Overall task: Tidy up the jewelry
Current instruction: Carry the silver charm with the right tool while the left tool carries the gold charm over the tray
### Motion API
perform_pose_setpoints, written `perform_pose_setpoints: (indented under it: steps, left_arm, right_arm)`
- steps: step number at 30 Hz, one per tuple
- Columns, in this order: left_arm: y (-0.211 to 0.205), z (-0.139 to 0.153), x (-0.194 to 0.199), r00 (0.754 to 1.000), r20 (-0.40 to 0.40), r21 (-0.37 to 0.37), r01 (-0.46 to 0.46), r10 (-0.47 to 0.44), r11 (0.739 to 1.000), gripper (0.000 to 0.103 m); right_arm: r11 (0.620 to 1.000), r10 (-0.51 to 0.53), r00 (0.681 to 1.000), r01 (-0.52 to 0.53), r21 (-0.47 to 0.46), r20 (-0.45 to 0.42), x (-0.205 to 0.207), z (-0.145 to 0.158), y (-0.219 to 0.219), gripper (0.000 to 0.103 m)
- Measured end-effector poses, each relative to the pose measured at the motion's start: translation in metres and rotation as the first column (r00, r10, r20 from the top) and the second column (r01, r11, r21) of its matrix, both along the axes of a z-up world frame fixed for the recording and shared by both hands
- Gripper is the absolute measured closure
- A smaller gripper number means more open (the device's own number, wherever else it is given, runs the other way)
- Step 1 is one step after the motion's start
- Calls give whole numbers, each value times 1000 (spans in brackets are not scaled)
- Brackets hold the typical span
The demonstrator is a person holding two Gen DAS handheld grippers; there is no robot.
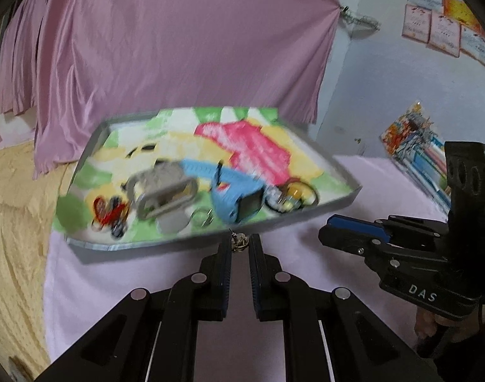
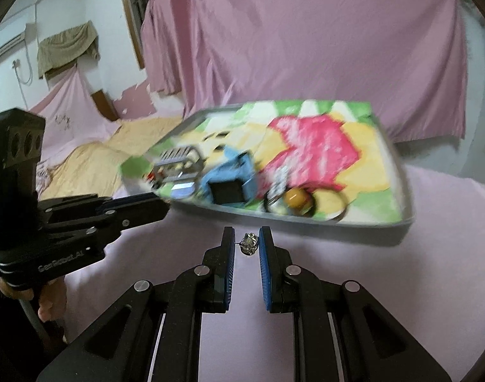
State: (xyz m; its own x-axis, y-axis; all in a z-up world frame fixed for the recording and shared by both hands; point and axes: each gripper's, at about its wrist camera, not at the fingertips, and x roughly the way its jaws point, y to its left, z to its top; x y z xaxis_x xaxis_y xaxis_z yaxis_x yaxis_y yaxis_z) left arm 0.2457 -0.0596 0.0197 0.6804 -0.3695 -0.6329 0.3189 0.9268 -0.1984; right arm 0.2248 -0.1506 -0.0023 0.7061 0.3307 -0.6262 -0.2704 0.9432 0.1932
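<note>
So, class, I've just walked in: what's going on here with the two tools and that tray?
A person holds a tool in each hand above a pink-covered surface. Each tool has a small silver earring between its fingers: the left tool has one earring, the right tool another earring. Ahead sits a grey tray lined with a colourful cloth, holding a blue watch, a silver clasp piece and other blurred jewellery. Neither earring is in the tray yet.

looked forward low over the pink cloth, close to the tray at mid-frame; shared tray and curtain.
</note>
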Motion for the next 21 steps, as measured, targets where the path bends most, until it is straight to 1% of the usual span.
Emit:
perform_pose_setpoints:
  steps: [4, 8, 14, 17, 21]
  left_arm:
    - [-19, 12, 10, 999, 38, -31, 37, -36, 999, 92]
    - [-44, 18, 24, 995, 55, -28, 81, -80, 996, 92]
    - [-71, 13, 50, 996, 20, -18, 87, -86, 996, 92]
    - [-81, 7, 61, 996, 0, -13, 86, -86, 996, 92]
    - [-90, -2, 74, 997, -46, 5, 65, -65, 998, 92]
  right_arm:
    - [998, -61, 998, 61, -4, 29, 9, 7, -23, 90]
    - [994, -105, 994, 106, -11, 41, 20, 11, -44, 90]
    - [992, -122, 992, 123, -22, 28, 41, 8, -63, 90]
    - [993, -113, 994, 114, -30, 7, 51, 2, -65, 90]
    - [994, -98, 995, 97, -40, -24, 62, -7, -64, 90]
